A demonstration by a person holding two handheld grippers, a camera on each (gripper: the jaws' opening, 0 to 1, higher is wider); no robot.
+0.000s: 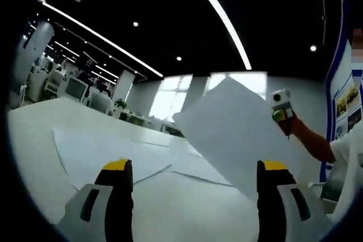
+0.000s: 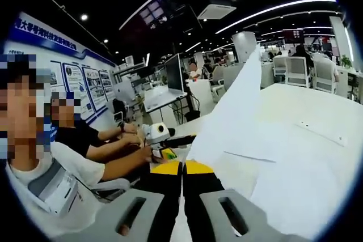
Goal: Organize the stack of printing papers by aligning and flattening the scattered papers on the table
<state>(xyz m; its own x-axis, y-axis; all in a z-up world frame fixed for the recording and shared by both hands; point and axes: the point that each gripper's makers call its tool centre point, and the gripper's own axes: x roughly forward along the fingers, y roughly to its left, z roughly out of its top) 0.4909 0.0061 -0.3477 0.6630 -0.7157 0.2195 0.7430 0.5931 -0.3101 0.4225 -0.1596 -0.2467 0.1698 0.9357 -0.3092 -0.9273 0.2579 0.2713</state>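
Left gripper view: left gripper [image 1: 193, 179] jaws stand wide apart with nothing between them, yellow tips raised over the white table [image 1: 34, 140]. Several loose sheets [image 1: 113, 151] lie scattered and overlapping on the table ahead of the jaws, corners out of line. One lifted sheet [image 1: 227, 128] hangs tilted in the air right of centre, its lower corner dropping behind the left gripper's right jaw; its upper right edge meets the right gripper [image 1: 282, 109], where contact is too small to resolve. Right gripper view: right gripper [image 2: 182, 168] jaws are pressed together, and the lifted sheet [image 2: 232, 117] rises from just past the yellow tips, so it appears pinched at its edge. More paper [image 2: 300, 168] lies flat on the table to the right; sheet edges blend into the tabletop and a count is not possible.
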